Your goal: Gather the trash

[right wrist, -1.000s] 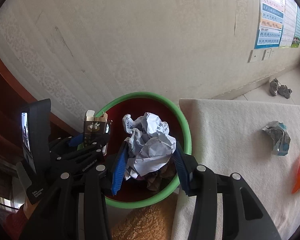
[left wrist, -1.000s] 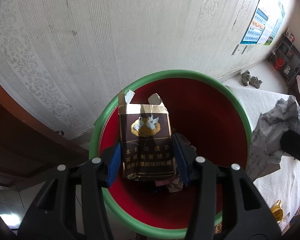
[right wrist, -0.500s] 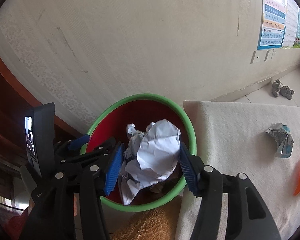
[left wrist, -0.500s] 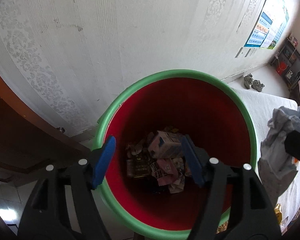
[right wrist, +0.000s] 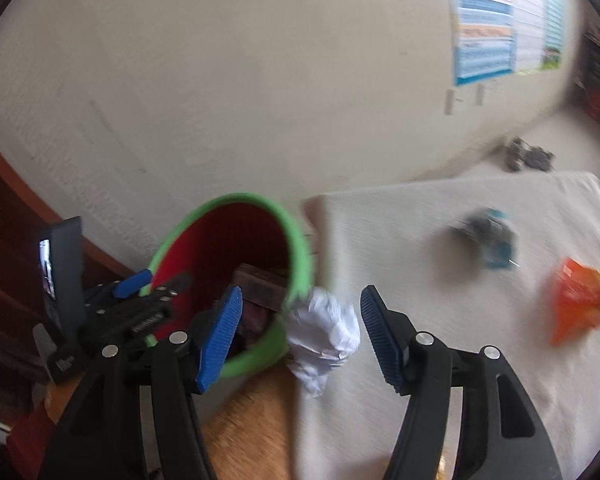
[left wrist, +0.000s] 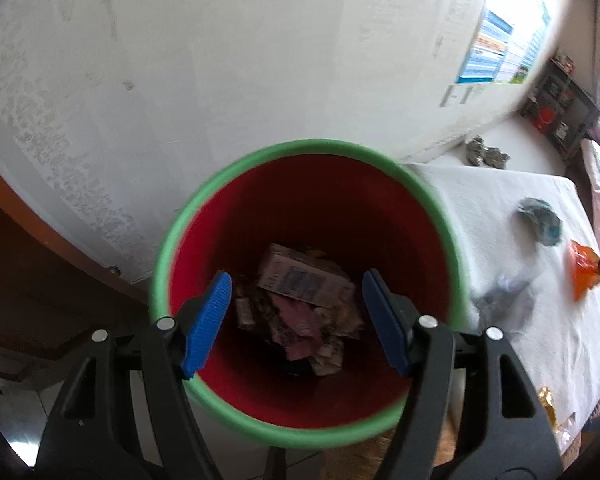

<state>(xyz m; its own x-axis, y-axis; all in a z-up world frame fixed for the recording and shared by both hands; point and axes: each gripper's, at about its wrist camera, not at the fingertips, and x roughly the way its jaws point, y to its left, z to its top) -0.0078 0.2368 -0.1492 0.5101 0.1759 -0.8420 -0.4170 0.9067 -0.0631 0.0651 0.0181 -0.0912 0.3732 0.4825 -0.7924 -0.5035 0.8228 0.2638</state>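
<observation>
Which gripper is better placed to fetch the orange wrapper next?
Right gripper: jaws opening around crumpled paper, over the cloth near the orange wrapper; left gripper sits over the bin.

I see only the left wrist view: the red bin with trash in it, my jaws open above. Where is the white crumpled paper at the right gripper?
Observer: In the right wrist view the crumpled paper is between the pads of the right gripper. Its jaws are opening and neither pad touches the paper.
Operator: Is the paper over the bin?
Observer: No. It shows just right of the bin, outside the green rim, at the edge of the white cloth. Whether it rests or falls, I cannot tell.
</observation>
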